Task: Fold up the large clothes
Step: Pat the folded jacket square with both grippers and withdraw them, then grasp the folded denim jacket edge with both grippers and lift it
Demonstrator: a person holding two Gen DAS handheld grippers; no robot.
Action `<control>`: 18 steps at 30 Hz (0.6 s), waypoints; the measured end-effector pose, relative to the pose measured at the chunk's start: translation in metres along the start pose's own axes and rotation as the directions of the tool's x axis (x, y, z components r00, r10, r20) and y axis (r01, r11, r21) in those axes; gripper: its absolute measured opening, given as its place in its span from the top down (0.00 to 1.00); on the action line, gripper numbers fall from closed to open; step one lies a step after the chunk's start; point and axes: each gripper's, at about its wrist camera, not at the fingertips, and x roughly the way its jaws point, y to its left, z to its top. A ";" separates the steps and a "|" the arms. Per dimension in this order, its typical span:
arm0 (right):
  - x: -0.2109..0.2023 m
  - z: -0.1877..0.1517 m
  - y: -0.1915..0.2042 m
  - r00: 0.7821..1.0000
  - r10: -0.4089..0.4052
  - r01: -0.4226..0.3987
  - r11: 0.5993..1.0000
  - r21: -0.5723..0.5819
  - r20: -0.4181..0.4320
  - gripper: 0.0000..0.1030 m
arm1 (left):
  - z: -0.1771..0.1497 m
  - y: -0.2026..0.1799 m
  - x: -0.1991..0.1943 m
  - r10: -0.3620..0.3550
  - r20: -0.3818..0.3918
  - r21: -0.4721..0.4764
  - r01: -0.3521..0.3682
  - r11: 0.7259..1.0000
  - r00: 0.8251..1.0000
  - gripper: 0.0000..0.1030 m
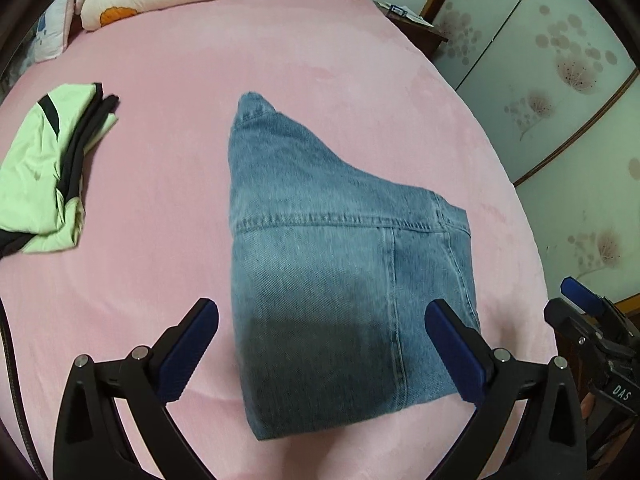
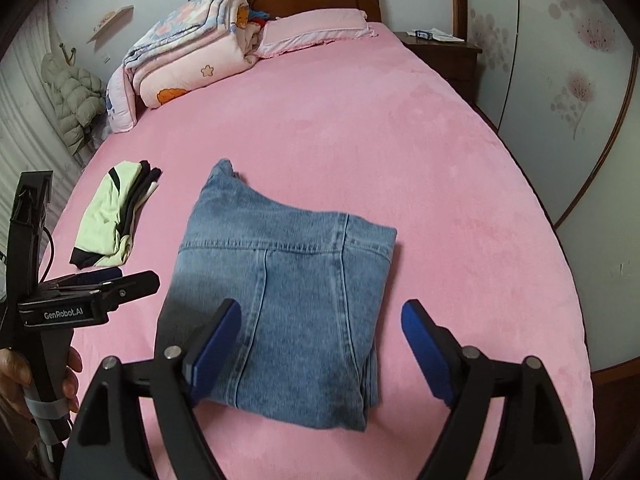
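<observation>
- The faded blue denim jeans (image 2: 288,304) lie near the foot of the bed on the pink plush bedspread (image 2: 400,152), already folded into a compact, thick bundle with several layers showing along the right edge.
- One corner of the bundle pokes out at the far end in a narrow peak, so the shape is not a neat rectangle; from here I'd say it could do with one more tuck or a bit of squaring.
- The left gripper (image 1: 322,350), black with blue pads, hovers just above the near end of the denim with its jaws spread wide, wider than most of the bundle, and nothing between them.
- The right gripper (image 2: 322,346) is the same: jaws wide apart, empty, poised over the near edge of the jeans without visibly touching the cloth.
- Off to the left, well apart from the jeans, a light green and black garment (image 2: 116,216) sits in a loose folded heap, which looks like a piece already dealt with.
- Up at the headboard end are a rolled floral quilt (image 2: 188,52) and a pink pillow (image 2: 316,28), clear of the work.
- My reading: the jeans are near the end of their folding, with tidying or setting them beside the green piece left. I see no other unfolded clothes on the bed.
</observation>
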 end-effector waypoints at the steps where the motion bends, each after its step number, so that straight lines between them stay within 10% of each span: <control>1: 0.000 -0.002 0.000 1.000 0.001 -0.001 1.000 -0.004 -0.003 0.11 | -0.003 -0.001 0.002 -0.001 -0.008 0.002 0.001 1.000 1.000 0.00; 18: 0.059 -0.019 -0.030 0.996 0.022 -0.020 0.999 0.030 -0.082 0.10 | -0.012 0.021 0.052 0.015 -0.034 -0.018 -0.016 1.000 0.999 0.00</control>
